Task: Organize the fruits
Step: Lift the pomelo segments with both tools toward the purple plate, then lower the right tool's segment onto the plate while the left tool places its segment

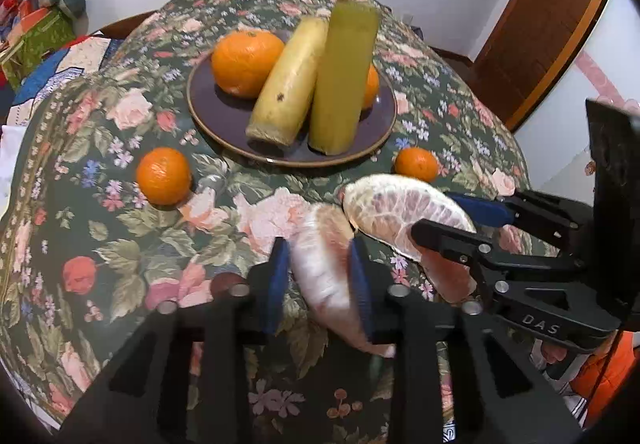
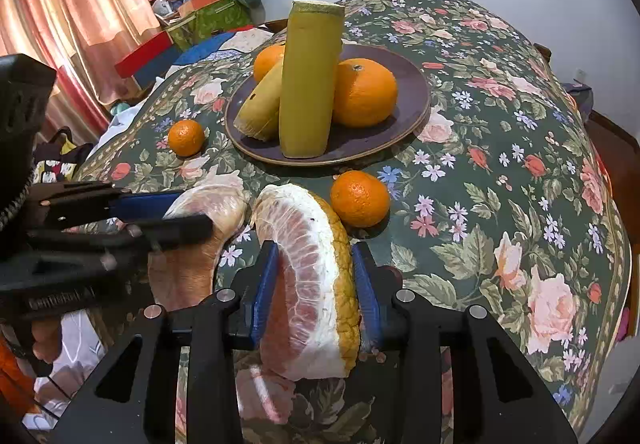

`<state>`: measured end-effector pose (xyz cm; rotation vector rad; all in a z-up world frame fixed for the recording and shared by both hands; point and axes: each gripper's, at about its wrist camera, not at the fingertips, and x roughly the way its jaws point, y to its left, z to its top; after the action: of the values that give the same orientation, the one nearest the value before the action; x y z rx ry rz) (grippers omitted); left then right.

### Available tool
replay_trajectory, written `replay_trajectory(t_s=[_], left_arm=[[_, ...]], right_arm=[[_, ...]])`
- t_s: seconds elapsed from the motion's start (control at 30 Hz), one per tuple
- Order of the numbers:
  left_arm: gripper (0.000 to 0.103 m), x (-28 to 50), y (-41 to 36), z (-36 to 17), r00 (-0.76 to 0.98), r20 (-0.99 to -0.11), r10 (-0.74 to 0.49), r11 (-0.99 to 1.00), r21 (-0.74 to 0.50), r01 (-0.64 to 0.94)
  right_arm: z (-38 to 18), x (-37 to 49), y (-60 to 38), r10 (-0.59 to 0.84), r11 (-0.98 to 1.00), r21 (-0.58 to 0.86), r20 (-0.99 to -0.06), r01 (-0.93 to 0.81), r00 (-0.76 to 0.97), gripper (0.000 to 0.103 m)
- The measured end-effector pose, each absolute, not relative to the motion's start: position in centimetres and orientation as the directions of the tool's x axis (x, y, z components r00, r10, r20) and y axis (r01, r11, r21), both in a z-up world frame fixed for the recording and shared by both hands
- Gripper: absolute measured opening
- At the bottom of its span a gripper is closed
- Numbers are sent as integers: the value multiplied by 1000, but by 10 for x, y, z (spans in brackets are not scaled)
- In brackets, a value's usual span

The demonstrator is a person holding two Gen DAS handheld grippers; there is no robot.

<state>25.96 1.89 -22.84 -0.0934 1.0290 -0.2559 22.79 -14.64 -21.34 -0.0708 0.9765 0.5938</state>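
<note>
My left gripper is shut on a wrapped pomelo wedge, held above the floral tablecloth. My right gripper is shut on a pomelo wedge with yellow rind; it also shows in the left wrist view. The two wedges are close together, side by side. A dark purple plate holds two oranges and two yellow-green cane pieces. Two small mandarins lie loose on the cloth, one on the left and one on the right.
The round table has a floral cloth that drops off at its edges. Boxes and clutter stand behind the table by a pink curtain. A wooden door is at the far right.
</note>
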Motion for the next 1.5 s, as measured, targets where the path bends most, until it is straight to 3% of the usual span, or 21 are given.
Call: replay_trajectory(t_s=[0.3,0.53,1.03,1.5], left_arm=[[27,261,20,-231,447,-859,-250,967,-202,154],[40,260,11,-237,436,-866,-244,967,-182,180],[46,264,3,-245,429,-875,-222,967,-141,212],[41,268,-3,-243,470,-864,-180,975,-94,200]], right_arm=[[-218,228,-142,428,829,191,-821,-525,377,42],[-223,227,-133,419,813,153,-823,-561,383,48],[-206,222,-146,441,831,159,-774,-534,455,44],[-170,230,-167,426,872,159,-714,-464,555,44]])
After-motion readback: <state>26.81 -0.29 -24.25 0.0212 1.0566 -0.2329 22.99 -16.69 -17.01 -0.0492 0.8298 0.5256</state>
